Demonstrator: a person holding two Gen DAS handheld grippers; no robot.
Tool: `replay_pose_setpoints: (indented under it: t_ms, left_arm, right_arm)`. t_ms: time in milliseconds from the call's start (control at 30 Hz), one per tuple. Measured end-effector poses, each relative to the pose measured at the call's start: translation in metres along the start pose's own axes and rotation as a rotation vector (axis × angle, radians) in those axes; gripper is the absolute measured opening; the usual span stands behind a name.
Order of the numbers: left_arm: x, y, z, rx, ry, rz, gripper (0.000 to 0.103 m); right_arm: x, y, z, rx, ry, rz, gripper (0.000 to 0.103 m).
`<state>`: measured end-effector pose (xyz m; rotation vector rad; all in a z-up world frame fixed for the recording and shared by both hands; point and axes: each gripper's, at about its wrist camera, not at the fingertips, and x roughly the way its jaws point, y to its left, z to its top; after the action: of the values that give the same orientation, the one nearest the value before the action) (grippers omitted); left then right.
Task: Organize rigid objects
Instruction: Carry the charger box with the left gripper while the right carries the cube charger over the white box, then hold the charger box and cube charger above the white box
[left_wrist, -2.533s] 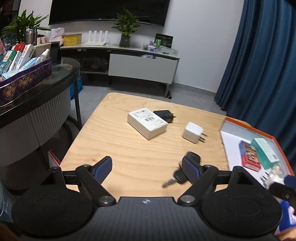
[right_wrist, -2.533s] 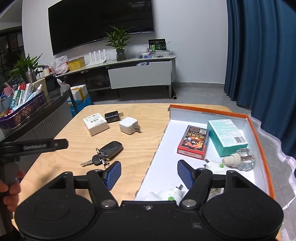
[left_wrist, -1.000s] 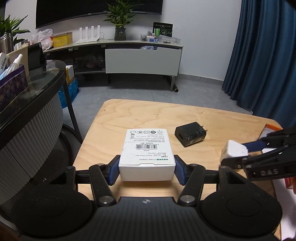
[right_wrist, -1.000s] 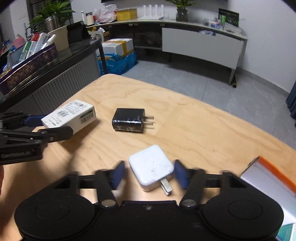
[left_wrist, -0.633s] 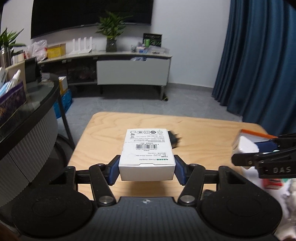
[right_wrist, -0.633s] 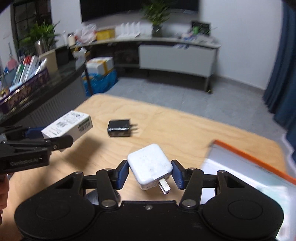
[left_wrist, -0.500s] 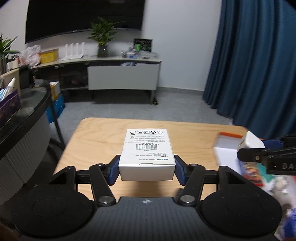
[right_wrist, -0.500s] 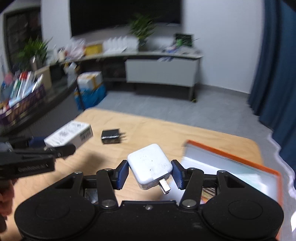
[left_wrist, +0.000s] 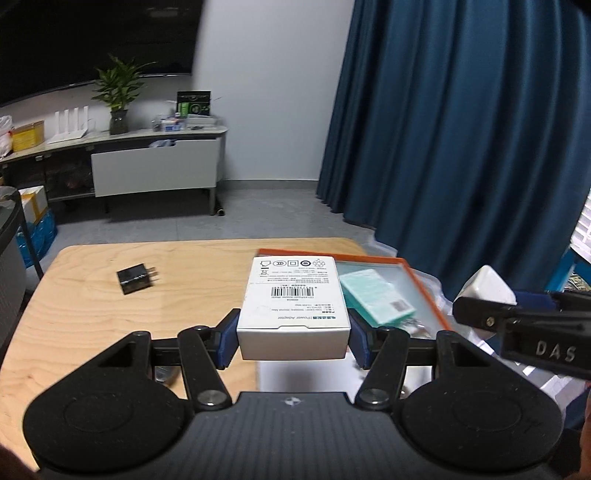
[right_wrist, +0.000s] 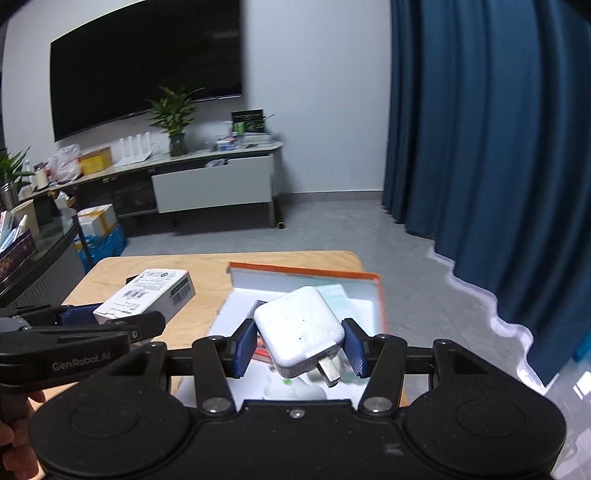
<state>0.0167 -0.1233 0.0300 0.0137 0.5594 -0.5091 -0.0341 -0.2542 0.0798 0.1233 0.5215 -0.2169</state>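
Observation:
My left gripper (left_wrist: 293, 341) is shut on a white power-adapter box (left_wrist: 293, 295) and holds it in the air over the left edge of the orange-rimmed tray (left_wrist: 424, 284). The box also shows in the right wrist view (right_wrist: 147, 295). My right gripper (right_wrist: 299, 350) is shut on a white plug charger (right_wrist: 299, 328) with its prongs pointing toward the camera, held above the tray (right_wrist: 380, 295). The charger shows at the right of the left wrist view (left_wrist: 485, 286). A black charger (left_wrist: 135, 282) lies on the wooden table (left_wrist: 92, 332).
A teal box (left_wrist: 373, 295) lies inside the tray, with other small items partly hidden below the grippers. A key tip (left_wrist: 162, 374) peeks out under my left gripper. Blue curtains (left_wrist: 461, 147) hang to the right. A dark counter (right_wrist: 37, 258) stands to the left.
Both grippers have swung to the right with their loads, from over the bare table to over the tray. The black charger stays on the table.

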Motion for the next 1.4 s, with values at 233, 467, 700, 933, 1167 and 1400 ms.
replay_pose_setpoints:
  t_ms: [233, 467, 700, 933, 1167, 1400]
  left_arm:
    - [-0.007, -0.014, -0.012, 0.014, 0.013, 0.010, 0.059]
    - [-0.014, -0.024, -0.016, 0.029, 0.007, 0.011, 0.059]
    - [-0.018, -0.026, -0.020, 0.024, 0.006, 0.005, 0.059]
    - [-0.018, -0.027, -0.022, 0.023, 0.006, 0.000, 0.059]
    - [-0.017, -0.028, -0.024, 0.024, 0.011, -0.001, 0.059]
    - [-0.017, -0.030, -0.024, 0.030, 0.014, -0.001, 0.059]
  right_arm:
    - [-0.019, -0.013, -0.017, 0.057, 0.008, -0.007, 0.062]
    - [-0.027, -0.012, -0.018, 0.060, 0.007, -0.015, 0.062]
    - [-0.030, -0.011, -0.021, 0.052, 0.011, -0.022, 0.062]
    - [-0.027, -0.008, -0.021, 0.050, 0.015, -0.021, 0.062]
    - [-0.024, -0.007, -0.023, 0.044, 0.022, -0.027, 0.062]
    - [-0.022, -0.006, -0.022, 0.041, 0.031, -0.028, 0.062]
